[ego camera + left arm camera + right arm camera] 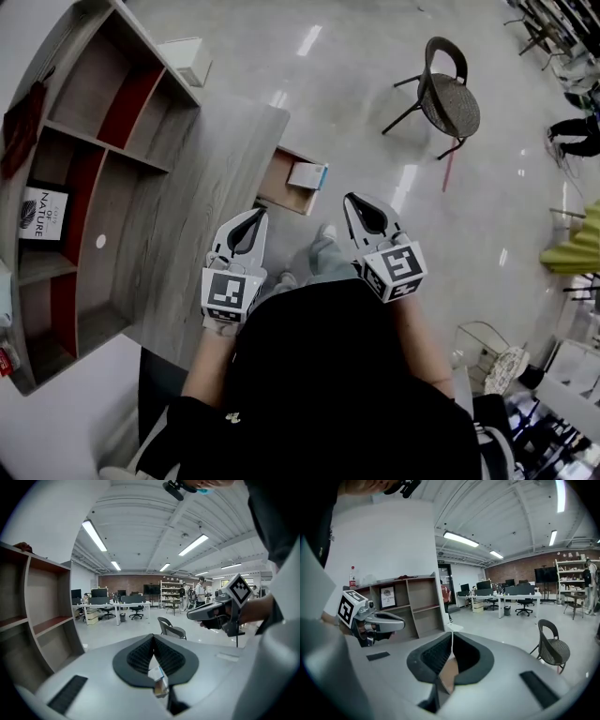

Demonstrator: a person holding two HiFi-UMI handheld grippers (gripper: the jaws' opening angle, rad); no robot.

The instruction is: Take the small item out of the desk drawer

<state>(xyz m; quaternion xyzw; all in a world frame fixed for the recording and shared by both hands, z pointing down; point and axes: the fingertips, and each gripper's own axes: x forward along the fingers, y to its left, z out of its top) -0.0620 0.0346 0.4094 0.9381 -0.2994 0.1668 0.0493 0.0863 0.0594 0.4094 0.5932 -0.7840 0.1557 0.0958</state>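
Head view puts the small item (307, 175), a white box with a blue edge, inside the open drawer (278, 183). It lies flat at the drawer's outer end, away from the desk (202, 234) that the drawer slides out of. Its long axis seems to run across the drawer's width, with the blue edge on the side farthest from the desk. It is too small to tell more about it.

The left gripper (258, 216) hangs on the person's side of the drawer, near its inner corner and clear of it. Its jaws are closed tip to tip and grip nothing. In the left gripper view the box shows only through the gap behind the meeting tips, down in the drawer, not pinched. The right gripper (349, 199) is just beside the drawer's outer end, on the person's side of the box. Its jaws are also closed and empty, and only the drawer's brown wood shows behind them in the right gripper view.

As a judgement, the drawer is already pulled out and the box is exposed, so the opening step looks done. What is left is the whole pick: spread one pair of jaws, come down over the box, close across its short side and lift it clear of the drawer.
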